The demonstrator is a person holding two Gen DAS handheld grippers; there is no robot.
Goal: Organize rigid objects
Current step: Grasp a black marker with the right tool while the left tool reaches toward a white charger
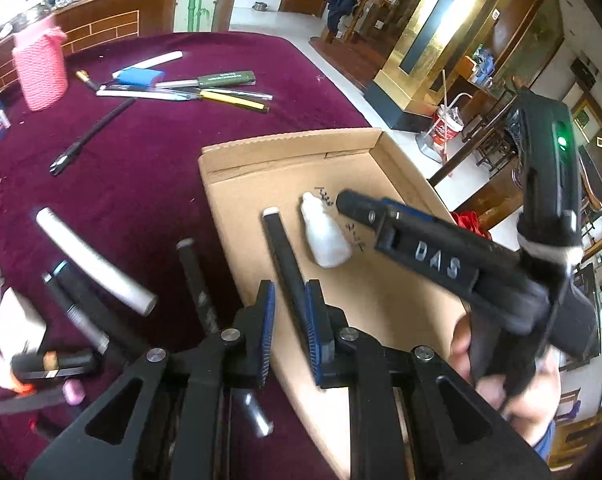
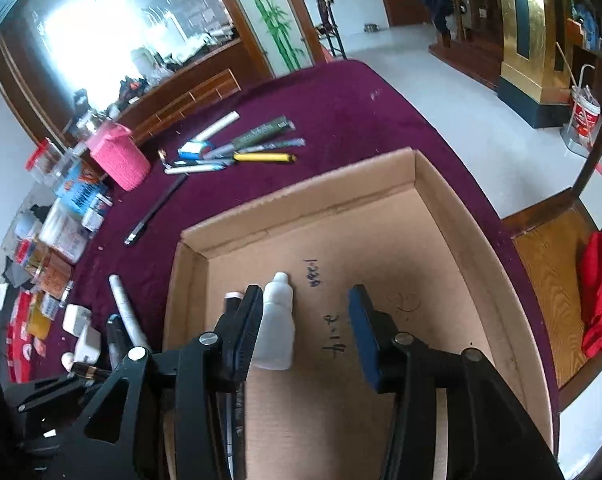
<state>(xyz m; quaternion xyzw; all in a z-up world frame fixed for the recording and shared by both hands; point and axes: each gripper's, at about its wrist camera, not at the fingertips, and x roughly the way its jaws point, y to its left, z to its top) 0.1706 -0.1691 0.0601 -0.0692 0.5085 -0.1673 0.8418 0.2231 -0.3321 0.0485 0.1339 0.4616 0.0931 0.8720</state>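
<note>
Clamping a black stick with a white tip [image 1: 281, 248], the left gripper [image 1: 289, 328] hangs over the near-left edge of the cardboard box [image 2: 453, 208]; its blue pads [image 1: 268, 320] stand narrow, and the stick runs up from between them onto the box floor. The box is a shallow open tray lying on the maroon tablecloth [image 1: 149, 152] near the table's right edge.

The right gripper [image 2: 307, 334] stands over the box floor with its jaws apart, the white squeeze bottle [image 2: 276, 328] lying on the cardboard between them, just beside the left finger and well clear of the right one. Whether that finger touches the bottle cannot be told. In the left wrist view the same bottle [image 1: 324, 236] lies beside the black stick, and a person's hand [image 1: 485, 360] holds the right gripper's handle at the box's right side.

Outside the box, near its left edge, lie a white tube [image 1: 95, 260] and 2 dark markers [image 1: 81, 312], with a black rod [image 1: 91, 134] further out on the cloth. A cluster of pens [image 1: 205, 88] lies toward the table's far edge, and a pink knitted holder [image 1: 41, 68] stands at the far-left corner.
</note>
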